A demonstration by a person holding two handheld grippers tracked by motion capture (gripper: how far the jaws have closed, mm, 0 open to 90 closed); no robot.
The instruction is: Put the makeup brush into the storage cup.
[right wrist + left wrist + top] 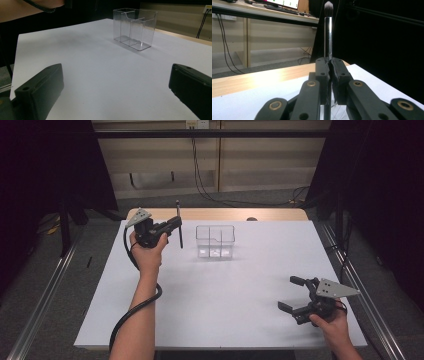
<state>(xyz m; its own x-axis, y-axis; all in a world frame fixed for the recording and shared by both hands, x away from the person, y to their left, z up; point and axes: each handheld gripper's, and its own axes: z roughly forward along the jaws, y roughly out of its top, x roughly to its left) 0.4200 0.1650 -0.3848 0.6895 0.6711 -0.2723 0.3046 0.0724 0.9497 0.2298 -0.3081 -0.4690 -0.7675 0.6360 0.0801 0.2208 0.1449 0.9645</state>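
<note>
My left gripper (176, 224) is raised over the far left of the white table (220, 300), shut on a makeup brush (179, 227) that stands upright between its pads. In the left gripper view the brush (328, 32) has a shiny metal stem and dark bristles at the top, and the gripper (329, 75) pinches it low on the stem. A clear plastic organizer box (215, 241) with compartments sits just right of the brush; it looks empty. Near the table's right front edge my right gripper (291, 293) stands open with nothing between its fingers; its own view shows the box (135, 28) ahead.
The white sheet covers a wooden tabletop whose far strip (220, 214) is bare. A black cable (131, 312) trails from the left gripper along the forearm. Dark curtains hang at both sides, and metal rails (40, 305) run along the floor beside the table.
</note>
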